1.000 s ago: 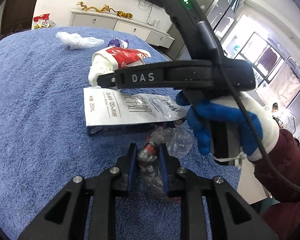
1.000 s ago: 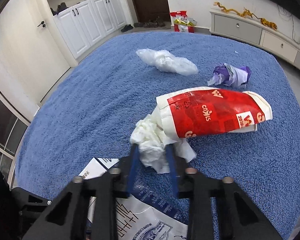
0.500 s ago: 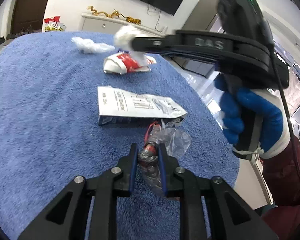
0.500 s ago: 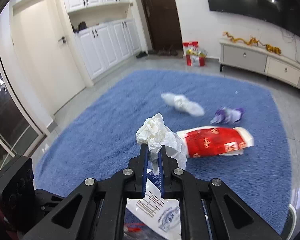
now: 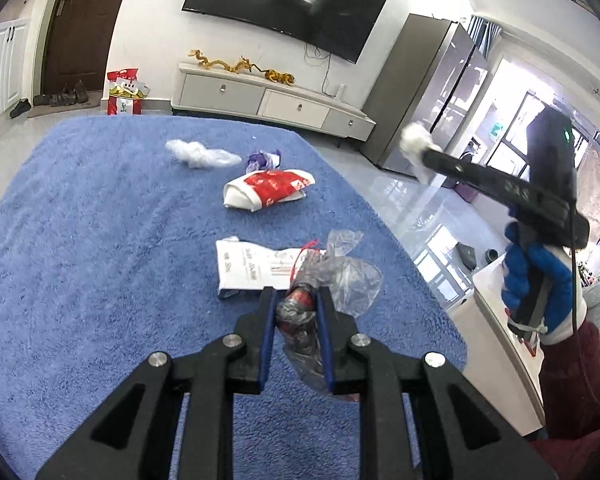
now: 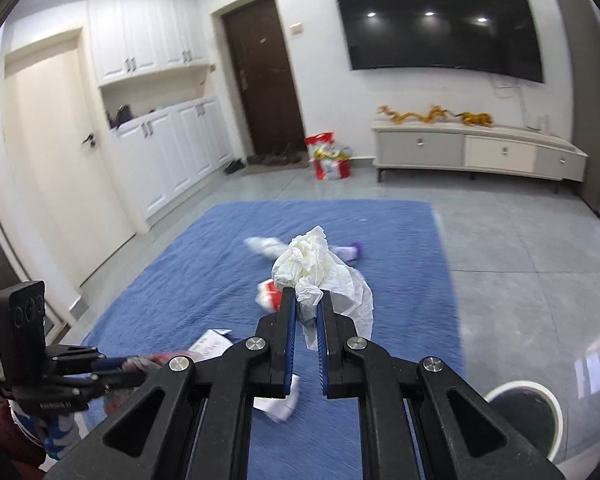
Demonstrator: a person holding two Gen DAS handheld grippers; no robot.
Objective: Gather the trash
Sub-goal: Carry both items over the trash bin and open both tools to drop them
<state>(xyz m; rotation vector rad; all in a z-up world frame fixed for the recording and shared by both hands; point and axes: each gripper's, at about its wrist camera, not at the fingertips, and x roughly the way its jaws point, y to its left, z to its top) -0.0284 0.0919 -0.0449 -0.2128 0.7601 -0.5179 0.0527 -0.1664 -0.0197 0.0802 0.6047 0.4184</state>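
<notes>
Right wrist view: soft, light tissue wad [image 6: 314, 268] is pinched by right gripper [image 6: 306, 312]; crinkly, probably slippery plastic wrapper [image 5: 320, 280] is clamped by left gripper [image 5: 296, 312].

Left gripper [image 5: 297, 312] clamps a crumpled plastic wrapper [image 5: 332, 276]; right gripper [image 6: 305, 312], raised higher, pinches a white tissue wad [image 6: 312, 264].

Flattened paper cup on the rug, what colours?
Red with white print and a white rim, lying on its side: paper cup. Clearest in the left wrist view.
</notes>
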